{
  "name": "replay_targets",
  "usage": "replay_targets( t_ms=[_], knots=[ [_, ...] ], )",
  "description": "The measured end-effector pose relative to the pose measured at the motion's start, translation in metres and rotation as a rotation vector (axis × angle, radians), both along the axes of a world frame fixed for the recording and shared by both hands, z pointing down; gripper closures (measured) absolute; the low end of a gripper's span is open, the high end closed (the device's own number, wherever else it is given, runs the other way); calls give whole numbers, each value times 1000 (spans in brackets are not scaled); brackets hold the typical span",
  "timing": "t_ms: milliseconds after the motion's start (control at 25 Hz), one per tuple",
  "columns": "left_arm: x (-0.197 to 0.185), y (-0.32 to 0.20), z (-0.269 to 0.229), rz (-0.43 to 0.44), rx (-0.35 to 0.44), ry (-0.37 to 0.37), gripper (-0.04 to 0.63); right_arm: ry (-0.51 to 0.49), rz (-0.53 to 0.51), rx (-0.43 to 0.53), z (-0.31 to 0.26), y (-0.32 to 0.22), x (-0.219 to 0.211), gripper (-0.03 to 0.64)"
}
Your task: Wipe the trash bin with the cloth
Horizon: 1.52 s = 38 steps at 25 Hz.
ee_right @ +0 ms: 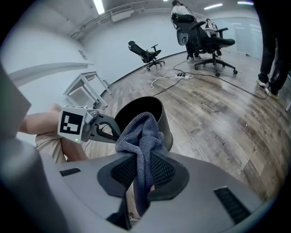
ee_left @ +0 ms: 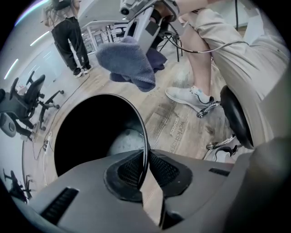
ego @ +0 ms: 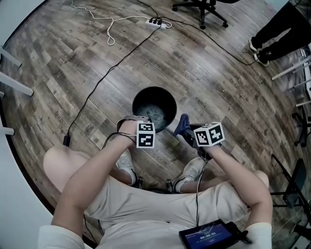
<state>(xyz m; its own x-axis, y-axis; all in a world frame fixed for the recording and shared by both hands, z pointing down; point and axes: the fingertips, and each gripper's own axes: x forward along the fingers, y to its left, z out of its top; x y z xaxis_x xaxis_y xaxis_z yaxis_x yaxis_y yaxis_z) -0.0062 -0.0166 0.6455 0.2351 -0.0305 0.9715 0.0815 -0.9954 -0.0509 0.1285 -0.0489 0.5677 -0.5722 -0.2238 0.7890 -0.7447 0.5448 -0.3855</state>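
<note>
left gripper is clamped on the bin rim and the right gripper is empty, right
Not quite: the right gripper isn't empty. The right gripper view shows its fingers shut on the cloth. The left gripper is indeed clamped on the bin rim.

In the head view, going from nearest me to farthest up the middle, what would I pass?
Screen on the lap → white shoe → trash bin → power strip → office chair base.
</note>
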Motion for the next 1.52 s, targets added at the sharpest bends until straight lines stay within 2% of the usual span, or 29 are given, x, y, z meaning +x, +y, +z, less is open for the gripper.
replay_targets(
  t_ms=[200,320,480,800,960,1160,1360,1520],
  knots=[
    [1,2,3,43,20,-17,552,-13,78,-83,40,-20,-4,558],
    [2,3,3,60,29,-10,552,2,52,-108,62,-22,-11,558],
    [5,6,3,107,43,-8,562,-4,-12,-92,82,-21,-26,558],
    [5,9,3,112,31,-2,565,-18,30,-133,165,-24,-31,558],
    [4,8,4,104,33,-11,565,-27,89,-171,214,-25,-32,558],
    [10,10,5,79,22,-8,566,19,152,-187,265,-25,-30,558],
    [12,8,5,54,17,-2,568,-37,242,-190,274,-26,-21,558],
    [17,8,3,7,22,1,566,57,110,-198,246,-21,5,558]
  ],
)
